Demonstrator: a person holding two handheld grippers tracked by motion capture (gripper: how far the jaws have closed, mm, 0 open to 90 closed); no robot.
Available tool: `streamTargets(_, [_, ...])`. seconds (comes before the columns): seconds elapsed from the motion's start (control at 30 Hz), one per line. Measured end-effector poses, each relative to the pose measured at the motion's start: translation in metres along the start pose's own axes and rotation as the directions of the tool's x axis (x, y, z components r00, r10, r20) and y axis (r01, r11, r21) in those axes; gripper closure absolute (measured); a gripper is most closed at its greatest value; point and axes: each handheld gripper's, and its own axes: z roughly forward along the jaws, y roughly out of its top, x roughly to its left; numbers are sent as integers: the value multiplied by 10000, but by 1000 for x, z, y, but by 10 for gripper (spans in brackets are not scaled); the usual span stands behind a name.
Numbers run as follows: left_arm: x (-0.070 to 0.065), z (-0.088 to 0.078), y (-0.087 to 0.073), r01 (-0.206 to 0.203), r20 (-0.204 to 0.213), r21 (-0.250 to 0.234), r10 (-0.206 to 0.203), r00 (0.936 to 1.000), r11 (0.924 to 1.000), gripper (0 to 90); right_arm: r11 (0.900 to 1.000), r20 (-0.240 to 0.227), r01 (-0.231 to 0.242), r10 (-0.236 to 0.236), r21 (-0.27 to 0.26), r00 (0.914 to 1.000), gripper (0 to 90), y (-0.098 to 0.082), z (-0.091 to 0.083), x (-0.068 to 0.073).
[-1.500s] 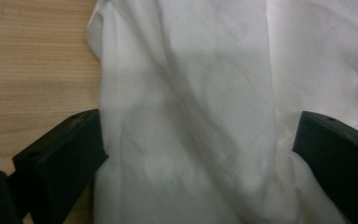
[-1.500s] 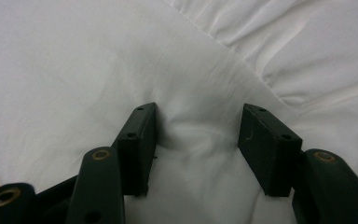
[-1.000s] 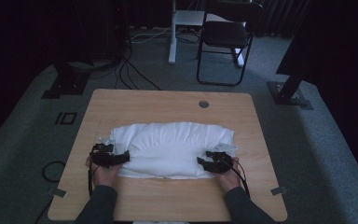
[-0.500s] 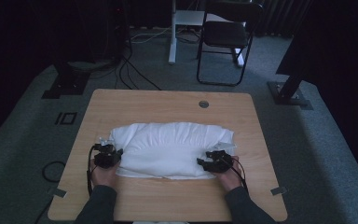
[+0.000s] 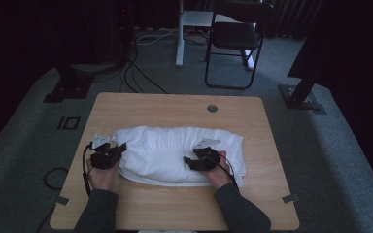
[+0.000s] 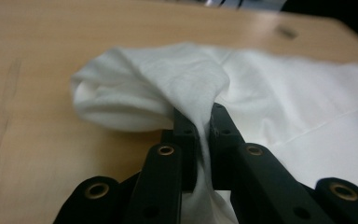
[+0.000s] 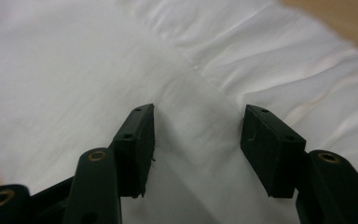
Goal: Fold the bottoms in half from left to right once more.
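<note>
Cloth: white cloth (image 5: 175,153) lies bunched across the middle of the tabletop (image 5: 175,104).
Left hand-held gripper (image 6: 204,122): jaws have just closed, pinching the cloth's left end fold.
Right hand-held gripper (image 7: 196,135): jaws spread, over the cloth's right part.

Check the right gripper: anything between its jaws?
Only white cloth, lying under the gap; the right gripper stands open above it, pads off the fabric, in the right gripper view.

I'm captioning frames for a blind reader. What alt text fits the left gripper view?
The left claw is shut on a bunched fold of a white cloth, which lies on a light wooden table.
</note>
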Motion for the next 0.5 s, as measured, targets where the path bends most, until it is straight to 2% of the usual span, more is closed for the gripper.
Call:
streamTargets(0.03, [-3,-5,8,-31,382,-349,44,9993,9994,850,9997,75,-10,8,245,10000,445,-2,6,2])
streamTargets(0.07, [-4,-7,10,-93,470,-472,115,9988,9988,851,9988,144,34,-41,479,9999,450,-5,16,5])
streamTargets(0.13, [-13,-16,24,-314,886,-995,402,9953,9945,852,9994,99,18,-22,354,9999,459,-10,23,6])
streamTargets(0.2, [-23,-21,36,-675,1106,-1309,823,9905,9891,852,9995,-76,-203,205,225,9998,465,-10,26,6])
streamTargets(0.27, [-37,-25,50,-1093,1420,-1596,1324,9810,9811,853,9995,-5,-142,142,271,9999,468,-7,30,11])
streamTargets(0.3, [-45,-25,55,-1307,1568,-1701,1578,9749,9767,853,9996,22,-142,141,250,9999,468,-6,32,13])
streamTargets(0.33, [-55,-24,62,-1504,1808,-1837,1838,9662,9714,853,9996,86,-189,187,207,9998,469,-4,35,17])
streamTargets(0.37, [-60,-23,65,-1569,1988,-1911,1947,9605,9690,853,9997,142,-245,243,90,9996,471,-1,40,23])
streamTargets(0.43, [-78,-16,73,-1782,2557,-2034,2279,9395,9627,853,9993,215,-360,361,-61,9991,473,3,47,34])
streamTargets(0.5, [-90,-11,74,-2038,2698,-2052,2555,9284,9573,853,9991,154,-359,363,-219,9992,472,8,56,46])
